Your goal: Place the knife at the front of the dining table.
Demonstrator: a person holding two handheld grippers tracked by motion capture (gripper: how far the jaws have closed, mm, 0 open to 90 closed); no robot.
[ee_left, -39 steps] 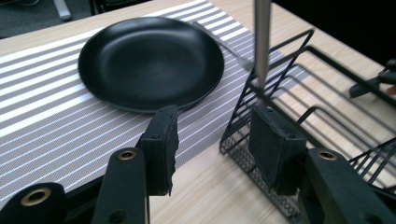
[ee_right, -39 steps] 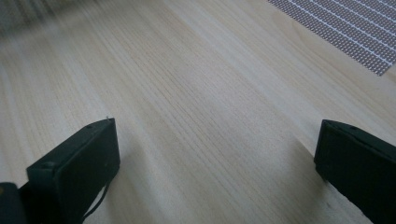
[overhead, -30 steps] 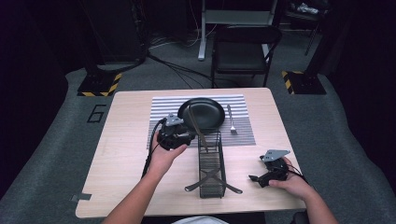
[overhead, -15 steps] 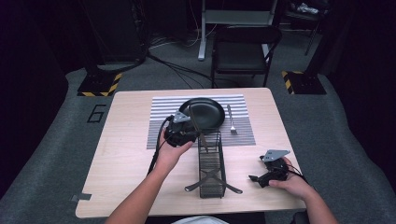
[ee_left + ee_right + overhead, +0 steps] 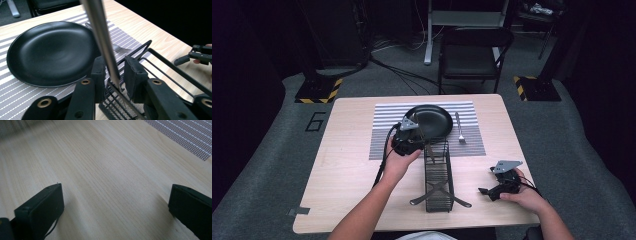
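Observation:
A slim silver utensil handle (image 5: 100, 32) stands up out of the far end of a long black wire rack (image 5: 438, 172) in the middle of the table. My left gripper (image 5: 421, 140) reaches in from the left. In the left gripper view its jaws (image 5: 115, 71) have just been closing around the handle, which stands between the pads with a thin gap on each side. A black plate (image 5: 432, 120) and a fork (image 5: 459, 127) lie on a striped placemat (image 5: 384, 137) just behind. My right gripper (image 5: 486, 191) rests on the wood at the near right, its jaws (image 5: 115, 202) wide open around nothing.
The wooden table (image 5: 347, 195) has bare wood to the left of the rack and near its front edge. Two grey pieces stick out at the rack's near end (image 5: 439, 200). A black chair (image 5: 472, 55) stands beyond the table's far edge.
My left gripper has shifted a little to the right, up to the rack's far end by the plate. The right gripper has stayed where it was.

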